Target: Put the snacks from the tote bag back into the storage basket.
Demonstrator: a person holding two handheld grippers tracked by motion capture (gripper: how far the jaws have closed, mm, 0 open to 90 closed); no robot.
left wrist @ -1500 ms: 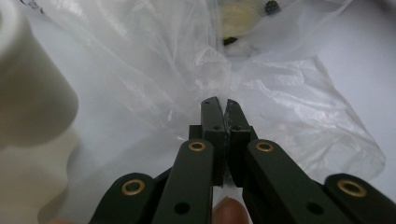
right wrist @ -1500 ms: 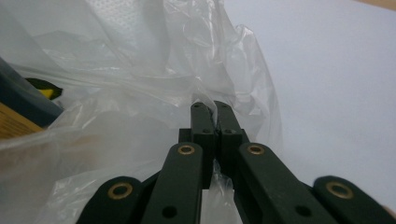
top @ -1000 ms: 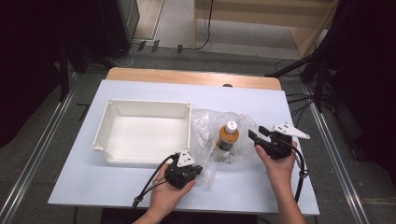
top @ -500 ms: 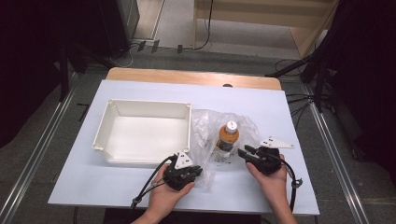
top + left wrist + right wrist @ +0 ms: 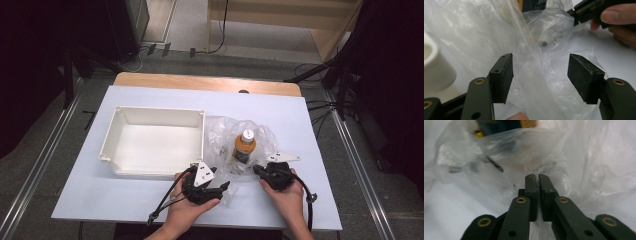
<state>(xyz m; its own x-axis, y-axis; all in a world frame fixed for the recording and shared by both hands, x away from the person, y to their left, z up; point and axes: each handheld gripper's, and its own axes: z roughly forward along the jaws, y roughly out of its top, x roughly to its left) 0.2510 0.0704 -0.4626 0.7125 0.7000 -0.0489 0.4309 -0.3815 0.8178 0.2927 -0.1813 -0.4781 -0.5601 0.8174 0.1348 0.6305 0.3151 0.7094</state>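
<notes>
Right gripper [image 5: 537, 178]: we see its jaws pressed together on a fold of the crinkled clear plastic bag [image 5: 574, 162], the film pinched between the pads. Left gripper [image 5: 540, 75]: jaws spread wide, bag film lying loose between them, nothing clamped. From the high view we note the left gripper [image 5: 223, 188] at the bag's near edge and the right gripper [image 5: 257, 171] at its near right edge. An upright orange bottle with a white cap [image 5: 245, 145] stands inside the bag [image 5: 220, 132]. A white rectangular plastic tray [image 5: 112, 137] sits just left of the bag on the pale blue table [image 5: 295, 115].
</notes>
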